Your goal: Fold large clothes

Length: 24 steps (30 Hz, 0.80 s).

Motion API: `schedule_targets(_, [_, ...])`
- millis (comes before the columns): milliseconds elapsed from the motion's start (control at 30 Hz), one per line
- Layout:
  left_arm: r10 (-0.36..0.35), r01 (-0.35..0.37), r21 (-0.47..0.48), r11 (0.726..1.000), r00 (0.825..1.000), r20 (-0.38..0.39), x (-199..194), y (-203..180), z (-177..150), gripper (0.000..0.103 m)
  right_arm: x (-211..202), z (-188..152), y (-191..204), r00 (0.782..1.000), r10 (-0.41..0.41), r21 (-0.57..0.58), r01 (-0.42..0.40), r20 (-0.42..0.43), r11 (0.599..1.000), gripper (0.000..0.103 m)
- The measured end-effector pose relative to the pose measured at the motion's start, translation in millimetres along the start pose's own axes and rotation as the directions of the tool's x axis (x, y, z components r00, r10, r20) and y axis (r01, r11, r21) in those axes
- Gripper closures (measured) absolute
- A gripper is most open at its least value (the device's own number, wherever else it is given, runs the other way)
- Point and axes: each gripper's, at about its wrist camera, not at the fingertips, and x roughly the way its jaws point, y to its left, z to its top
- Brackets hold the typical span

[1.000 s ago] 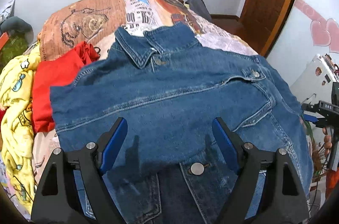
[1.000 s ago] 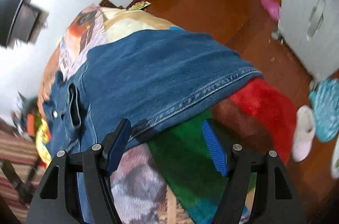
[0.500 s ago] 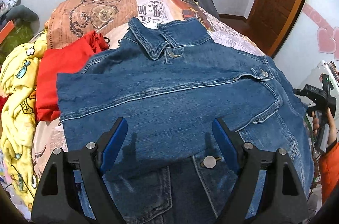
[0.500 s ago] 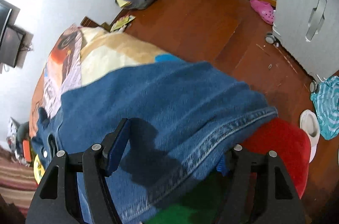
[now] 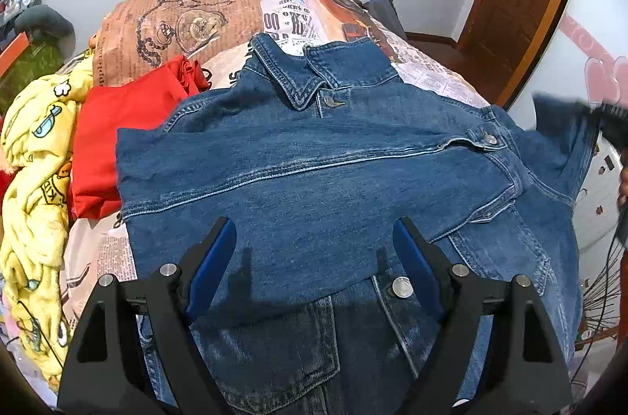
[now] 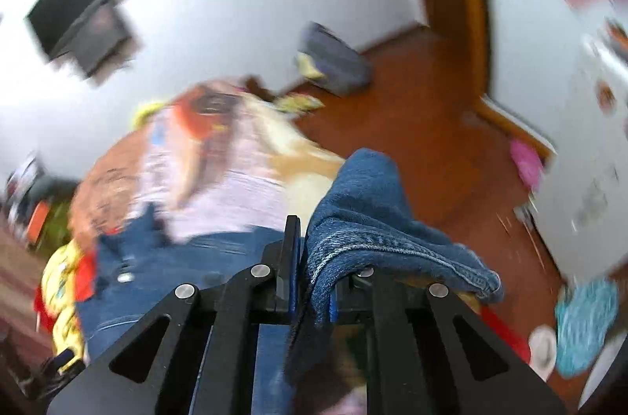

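Lying front-up across the bed [image 5: 431, 77], the denim jacket [image 5: 314, 171] has its collar toward the far wall and one sleeve folded across the chest, with metal buttons showing at the neck, at a chest pocket flap and lower on the front placket. The left gripper [image 5: 314, 250] hovers just above the jacket's lower front with its blue-padded jaws spread wide and nothing between them. The right gripper [image 6: 310, 281] has its jaws pressed together on a bunched fold of the jacket's hem or cuff, the cloth humped up over the right-hand finger; this view is heavily blurred, and in the left wrist view the same gripper appears only as a dark smear at the jacket's right edge, where a corner of denim stands raised. The bedspread carries a newspaper-style print with a pocket watch drawing; its lettering is too small and warped to read with certainty. A red garment [image 5: 125, 124] lies just beside the jacket's left shoulder, and a yellow cartoon-print blanket [image 5: 35, 187] is heaped beyond it at the bed's edge.
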Motion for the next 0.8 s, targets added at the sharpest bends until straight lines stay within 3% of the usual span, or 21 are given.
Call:
schedule_targets(167, [0.007, -0.007, 0.016, 1.0, 1.0, 0.021, -9.8, 1.6, -3.4, 0.021, -11.2, -7.0, 85.9, 0.983, 0.181, -0.189, -0.184, -0.033, 0.965, 0.093])
schedule_targets(300, [0.015, -0.016, 0.026, 1.0, 0.999, 0.028, -17.4, 5.2, -9.9, 0.021, 9.6, -42.5, 132.3, 0.945, 0.271, -0.269, -0.312, -0.18, 0.911, 0.093])
schedule_targets(533, [0.03, -0.03, 0.016, 0.999, 0.999, 0.017, -23.0, 17.5, -19.8, 0.021, 67.9, -121.1, 150.4, 0.887, 0.178, -0.332, -0.336, -0.425, 0.881, 0.093])
schedule_targets(700, [0.03, -0.03, 0.021, 0.999, 1.0, 0.007, -23.7, 16.2, -21.1, 0.021, 74.8, -139.9, 145.2, 0.869, 0.128, -0.353, -0.323, -0.478, 0.878, 0.09])
schedule_targets(767, [0.027, -0.027, 0.033, 0.999, 1.0, 0.008, -24.2, 10.9, -19.3, 0.021, 68.8, -136.2, 141.2, 0.865, 0.135, -0.342, -0.329, -0.483, 0.88, 0.083])
schedule_targets(800, [0.023, -0.023, 0.042, 0.999, 1.0, 0.008, -24.5, 6.9, -17.6, 0.021, 67.3, -134.4, 142.8, 0.859, 0.129, -0.336, -0.327, -0.495, 0.883, 0.075])
